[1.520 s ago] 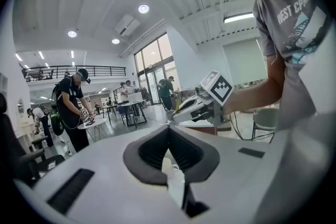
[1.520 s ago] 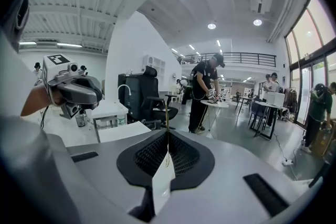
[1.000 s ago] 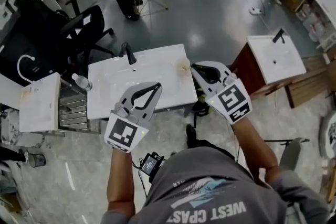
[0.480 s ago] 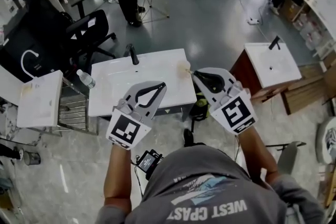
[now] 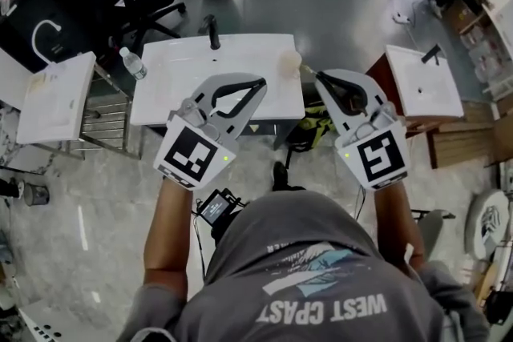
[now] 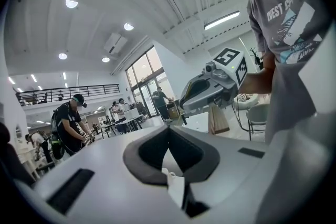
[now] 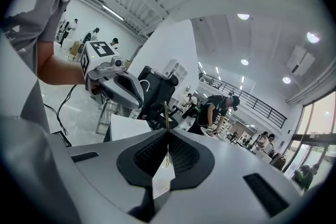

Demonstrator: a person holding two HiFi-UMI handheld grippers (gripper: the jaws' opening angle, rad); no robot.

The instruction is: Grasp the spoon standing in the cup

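Your right gripper (image 7: 167, 131) pinches the thin spoon handle (image 7: 165, 113); your left gripper (image 6: 168, 128) is closed, empty. A slanted pull could tip the cup (image 5: 290, 62) or slip the handle.

The spoon (image 7: 165, 113) shows only a thin stem; its lower end is lost between the fingers (image 7: 189, 157) of the right gripper (image 7: 167, 132). From overhead, the cup (image 5: 289, 62) at the two o'clock corner of the desk (image 5: 184, 84) is too small to see inside.

**Basins, a Bottle and a Chair on the Workshop Floor**

A white rectangular washbasin bench (image 5: 184, 88) carries a black tap (image 5: 212, 31) at its far edge. A clear plastic water bottle (image 5: 133, 63) sits just beside its left end. A black office chair (image 5: 152, 0) stands beyond. Another white basin on a wooden cabinet (image 5: 421, 92) stands to the right.
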